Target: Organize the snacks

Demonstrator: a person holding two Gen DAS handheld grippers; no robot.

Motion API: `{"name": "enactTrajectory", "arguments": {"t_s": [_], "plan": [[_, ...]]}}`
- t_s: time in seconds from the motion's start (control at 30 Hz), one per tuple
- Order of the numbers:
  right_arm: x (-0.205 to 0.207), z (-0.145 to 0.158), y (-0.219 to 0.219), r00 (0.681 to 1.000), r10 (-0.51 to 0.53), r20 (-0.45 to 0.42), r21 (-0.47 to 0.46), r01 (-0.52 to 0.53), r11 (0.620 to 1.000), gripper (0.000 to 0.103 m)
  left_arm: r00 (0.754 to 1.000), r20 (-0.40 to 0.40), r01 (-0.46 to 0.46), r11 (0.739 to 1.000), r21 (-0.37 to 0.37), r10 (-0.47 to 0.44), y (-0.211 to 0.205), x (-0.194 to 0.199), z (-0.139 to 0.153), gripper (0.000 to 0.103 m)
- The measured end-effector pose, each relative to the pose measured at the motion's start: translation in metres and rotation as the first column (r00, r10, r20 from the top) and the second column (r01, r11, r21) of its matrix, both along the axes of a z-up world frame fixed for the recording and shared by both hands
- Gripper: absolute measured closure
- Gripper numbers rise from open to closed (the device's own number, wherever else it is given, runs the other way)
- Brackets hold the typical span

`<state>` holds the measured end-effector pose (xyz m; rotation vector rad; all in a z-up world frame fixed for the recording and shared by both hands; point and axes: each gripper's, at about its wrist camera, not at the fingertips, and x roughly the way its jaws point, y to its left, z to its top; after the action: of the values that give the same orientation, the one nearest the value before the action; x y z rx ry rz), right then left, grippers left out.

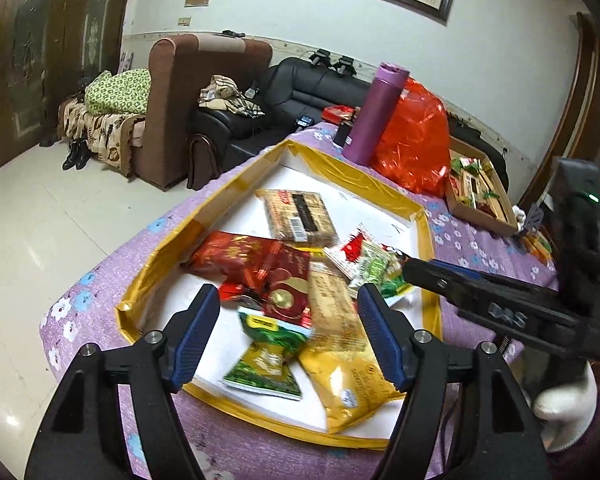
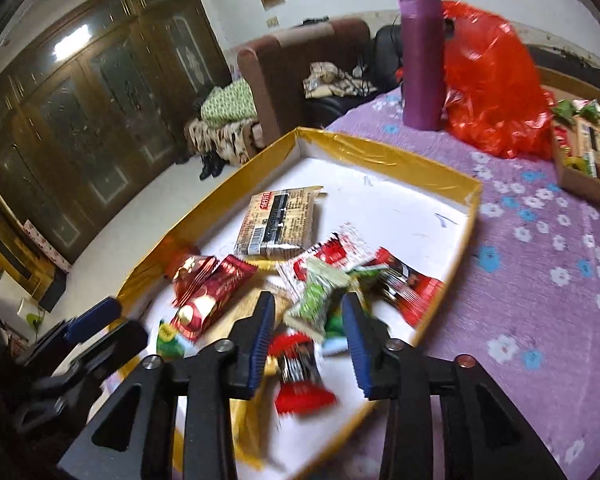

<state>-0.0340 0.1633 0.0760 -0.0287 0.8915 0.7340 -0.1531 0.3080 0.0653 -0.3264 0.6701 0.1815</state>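
A shallow gold-rimmed box lid (image 1: 204,216) (image 2: 228,184) with a white floor lies on the purple flowered cloth and holds several snack packets. In it are a tan biscuit pack (image 1: 300,216) (image 2: 278,222), a dark red packet (image 1: 260,264) (image 2: 216,292), green packets (image 1: 268,356) (image 2: 316,300), a yellow bag (image 1: 348,372) and small red packets (image 2: 298,372). My left gripper (image 1: 288,304) is open above the near packets, holding nothing. My right gripper (image 2: 308,312) is open just above the green and red packets; it also shows in the left wrist view (image 1: 416,270).
A purple flask (image 1: 374,114) (image 2: 422,60) and a red plastic bag (image 1: 416,140) (image 2: 492,80) stand behind the lid. A cardboard box of more snacks (image 1: 480,192) (image 2: 584,152) sits at the far right. Sofas and a wooden cabinet lie beyond the table.
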Motion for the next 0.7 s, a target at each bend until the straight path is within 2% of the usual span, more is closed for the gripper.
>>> {"name": "enactTrajectory", "arguments": {"t_s": [0.3, 0.5, 0.7], "plan": [[-0.029, 0.004, -0.077, 0.999, -0.028, 0.022, 0.043, 0.027, 0.999, 0.064, 0.997, -0.014, 0.071, 0.994, 0.088, -0.07, -0.047, 0.002, 0.014, 0.032], [-0.03, 0.009, -0.143, 0.995, -0.099, 0.027, 0.045, 0.098, 0.994, 0.063, 0.993, -0.02, 0.116, 0.981, 0.155, -0.114, -0.085, 0.003, 0.024, 0.032], [-0.029, 0.023, -0.208, 0.98, -0.181, 0.077, 0.027, 0.18, 0.983, 0.063, 0.986, -0.036, 0.166, 0.963, 0.213, -0.162, -0.12, 0.005, 0.03, 0.031]]}}
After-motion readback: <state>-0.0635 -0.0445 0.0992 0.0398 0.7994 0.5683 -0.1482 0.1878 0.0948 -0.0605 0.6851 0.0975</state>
